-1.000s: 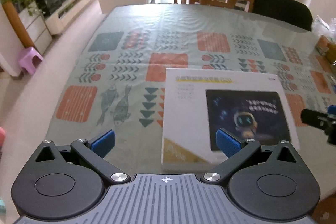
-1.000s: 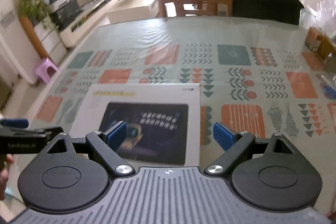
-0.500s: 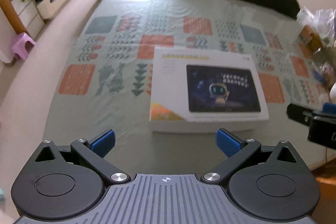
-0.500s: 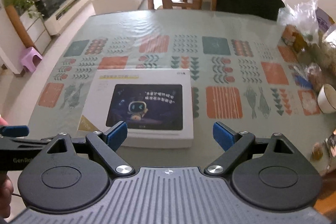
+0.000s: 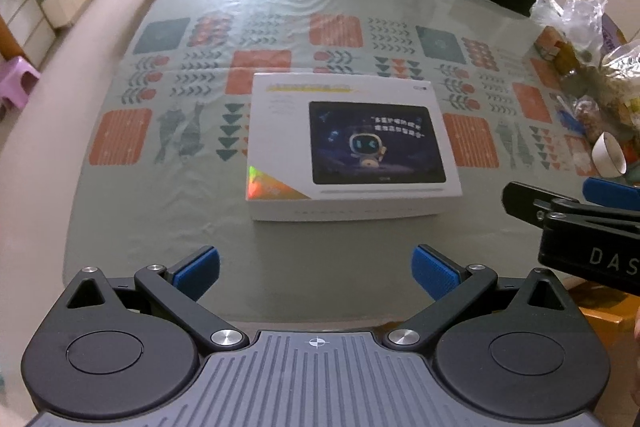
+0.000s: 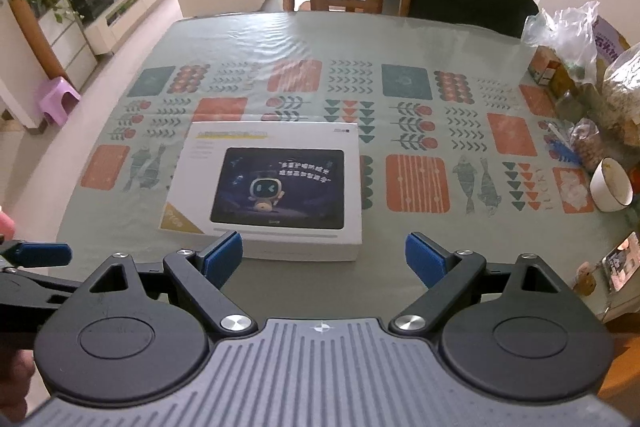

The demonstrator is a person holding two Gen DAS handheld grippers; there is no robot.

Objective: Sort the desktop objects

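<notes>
Two hand-held tools hover side by side above the near edge of a patterned counter [image 6: 416, 95], both aimed forward and tipped slightly down toward a flat white box [image 5: 348, 143] printed with a tablet screen and a cartoon robot. The left tool [image 5: 316, 269] has its blue-padded fingers [image 5: 198, 267] spread wide with nothing between them; the box lies ahead of it, apart from the pads. The right tool [image 6: 324, 259] is likewise spread wide and empty — its left pad sits in front of the box's near edge in the picture, though contact cannot be judged from this angle. Each tool shows in the other's view, level and close alongside. The box lies face up near the counter's middle. At the counter's right edge stand a white bowl [image 6: 610, 185] and a cluster of plastic bags [image 6: 568, 35] — apparently food packets.
</notes>
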